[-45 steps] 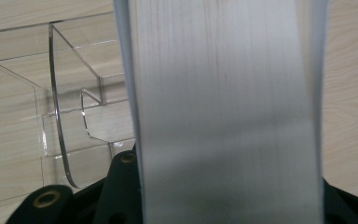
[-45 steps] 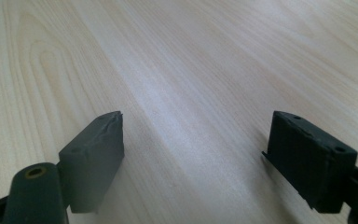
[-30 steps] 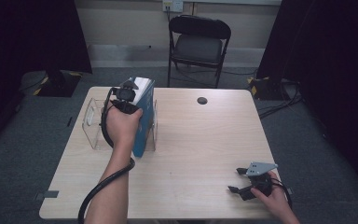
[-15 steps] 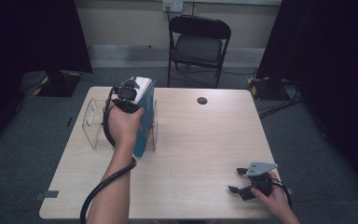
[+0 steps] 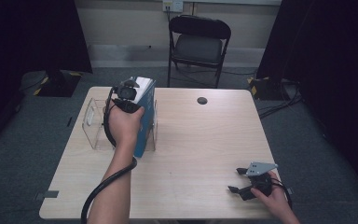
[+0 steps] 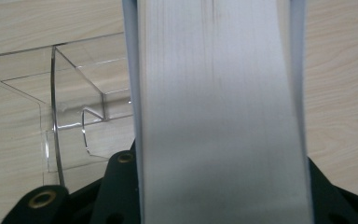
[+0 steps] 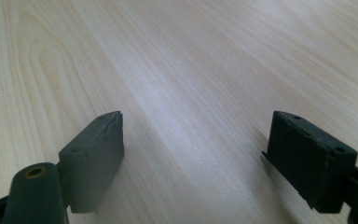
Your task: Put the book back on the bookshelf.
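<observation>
A thick blue book [image 5: 143,126] with white page edges stands upright on the table, inside a clear acrylic stand [image 5: 92,127]. My left gripper [image 5: 127,96] comes down on its top edge, shut on it. In the left gripper view the pale page block [image 6: 219,102] runs up between the two black jaws, with the clear stand [image 6: 74,112] at its left. My right gripper [image 5: 235,180] rests near the table's front right corner. It is open, with bare wood between its pads [image 7: 95,154].
A small black round disc [image 5: 202,100] lies near the far edge of the light wooden table [image 5: 205,140]. A black folding chair [image 5: 198,44] stands behind the table. A cable trails from the left gripper along the forearm.
</observation>
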A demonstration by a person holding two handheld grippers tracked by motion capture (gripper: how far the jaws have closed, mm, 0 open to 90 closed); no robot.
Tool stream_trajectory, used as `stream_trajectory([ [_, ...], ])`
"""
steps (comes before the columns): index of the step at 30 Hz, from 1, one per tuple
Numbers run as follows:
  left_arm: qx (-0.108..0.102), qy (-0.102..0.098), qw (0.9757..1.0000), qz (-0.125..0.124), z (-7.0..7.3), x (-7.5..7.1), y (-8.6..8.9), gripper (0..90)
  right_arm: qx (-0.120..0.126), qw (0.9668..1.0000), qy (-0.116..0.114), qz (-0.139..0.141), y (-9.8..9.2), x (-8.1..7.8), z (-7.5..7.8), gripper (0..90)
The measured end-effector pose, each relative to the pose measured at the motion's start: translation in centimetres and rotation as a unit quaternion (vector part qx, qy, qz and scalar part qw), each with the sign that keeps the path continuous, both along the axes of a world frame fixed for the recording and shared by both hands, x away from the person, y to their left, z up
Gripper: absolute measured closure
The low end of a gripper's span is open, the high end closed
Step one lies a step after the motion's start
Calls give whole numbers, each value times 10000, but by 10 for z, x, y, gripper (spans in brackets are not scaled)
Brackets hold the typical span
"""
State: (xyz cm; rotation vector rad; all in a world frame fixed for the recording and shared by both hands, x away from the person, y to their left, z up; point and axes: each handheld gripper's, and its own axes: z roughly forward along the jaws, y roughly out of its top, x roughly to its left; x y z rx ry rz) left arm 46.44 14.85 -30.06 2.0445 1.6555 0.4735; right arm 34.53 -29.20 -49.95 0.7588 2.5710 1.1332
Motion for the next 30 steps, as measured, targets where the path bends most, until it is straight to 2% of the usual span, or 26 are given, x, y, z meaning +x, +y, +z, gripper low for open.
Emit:
stream_trajectory([
  [6,-112,-123,9999,5,-1,-1,4,596,0,10000,4,3,0,0,0,181],
  [11,-122,-224,9997,-14,-1,-2,5,586,2,10000,3,5,0,0,0,181],
  [14,-219,-269,9994,42,3,-3,7,551,4,10000,5,6,0,0,0,182],
  [23,-312,-298,9991,-7,6,-7,12,497,3,10000,6,6,0,0,0,182],
  [30,-471,-358,9982,40,8,-10,18,442,5,10000,7,6,0,0,0,182],
])
